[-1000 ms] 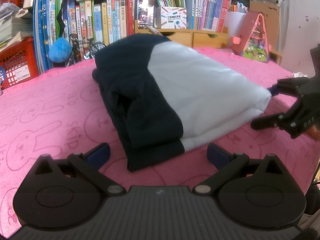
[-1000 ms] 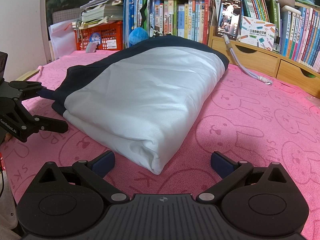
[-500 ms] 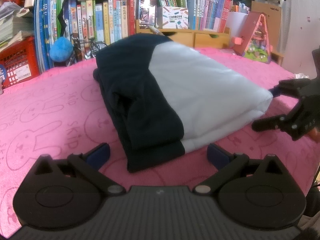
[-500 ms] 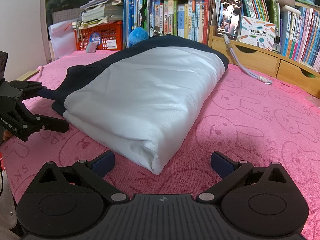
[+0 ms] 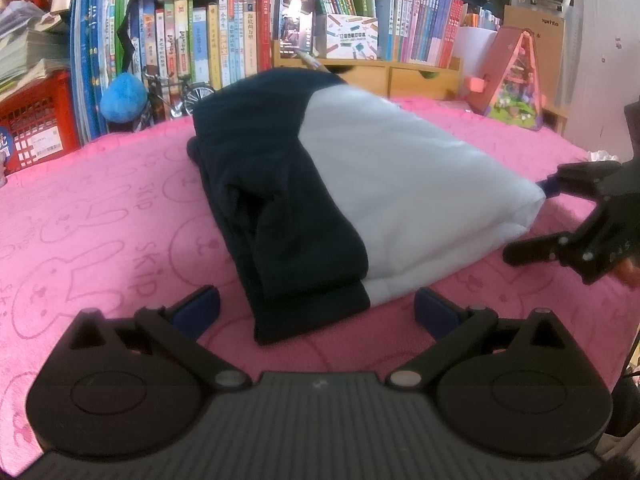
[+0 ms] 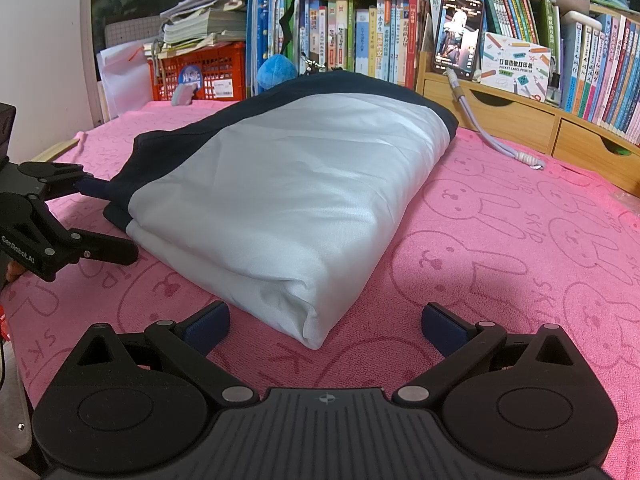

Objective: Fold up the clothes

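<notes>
A folded garment (image 5: 360,200), dark navy on one side and white on the other, lies as a thick rectangle on the pink rabbit-print towel (image 5: 100,208). My left gripper (image 5: 316,312) is open, its blue pads either side of the garment's near navy corner without touching it. The right wrist view shows the same garment (image 6: 288,200) from its white end. There my right gripper (image 6: 326,326) is open too, and the white corner sits between its pads. Each gripper appears in the other's view: the right gripper (image 5: 532,220) by the white end, the left gripper (image 6: 108,220) by the navy edge.
Rows of books (image 5: 208,44) and wooden drawers (image 6: 520,120) line the far edge. A phone (image 6: 458,34) leans there, its cable (image 6: 500,146) trailing onto the towel. A red crate (image 6: 200,72) and a blue plush ball (image 5: 122,96) stand at one side, a pink toy house (image 5: 516,76) at the other.
</notes>
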Available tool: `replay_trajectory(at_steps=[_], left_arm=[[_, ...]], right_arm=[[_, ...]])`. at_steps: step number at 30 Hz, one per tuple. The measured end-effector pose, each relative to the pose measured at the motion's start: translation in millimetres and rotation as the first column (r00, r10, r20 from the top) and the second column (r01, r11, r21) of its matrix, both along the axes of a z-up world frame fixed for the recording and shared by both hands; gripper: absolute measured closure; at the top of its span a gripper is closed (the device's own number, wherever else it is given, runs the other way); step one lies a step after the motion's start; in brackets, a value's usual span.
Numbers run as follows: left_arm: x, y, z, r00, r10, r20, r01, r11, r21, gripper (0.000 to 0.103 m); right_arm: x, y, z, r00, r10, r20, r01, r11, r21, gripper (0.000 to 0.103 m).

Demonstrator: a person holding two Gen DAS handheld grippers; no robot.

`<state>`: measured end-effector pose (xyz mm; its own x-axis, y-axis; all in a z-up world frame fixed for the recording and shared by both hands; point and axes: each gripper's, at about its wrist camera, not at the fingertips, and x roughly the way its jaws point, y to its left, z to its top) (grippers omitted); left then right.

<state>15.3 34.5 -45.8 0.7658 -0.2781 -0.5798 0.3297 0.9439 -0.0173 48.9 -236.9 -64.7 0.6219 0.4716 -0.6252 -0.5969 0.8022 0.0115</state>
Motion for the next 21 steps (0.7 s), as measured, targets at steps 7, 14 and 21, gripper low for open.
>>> replay_trajectory(at_steps=[7,14,21], left_arm=[[-0.2,-0.7,0.7,1.0,0.001,-0.002,-0.001,1.0,-0.001,0.0],[0.1,-0.9,0.1,1.0,0.004,-0.001,-0.004,1.0,-0.001,0.0],[0.6,-1.6,-0.2,1.0,0.005,-0.001,-0.005,1.0,0.004,0.0]], right_arm=[[-0.3,0.5,0.0,1.0,-0.001,0.0,0.001,1.0,0.0,0.0],[-0.4,0.8,0.0,1.0,-0.002,0.0,0.002,1.0,0.001,0.0],[-0.4,0.7,-0.1,1.0,-0.003,0.0,0.003,1.0,0.001,0.0]])
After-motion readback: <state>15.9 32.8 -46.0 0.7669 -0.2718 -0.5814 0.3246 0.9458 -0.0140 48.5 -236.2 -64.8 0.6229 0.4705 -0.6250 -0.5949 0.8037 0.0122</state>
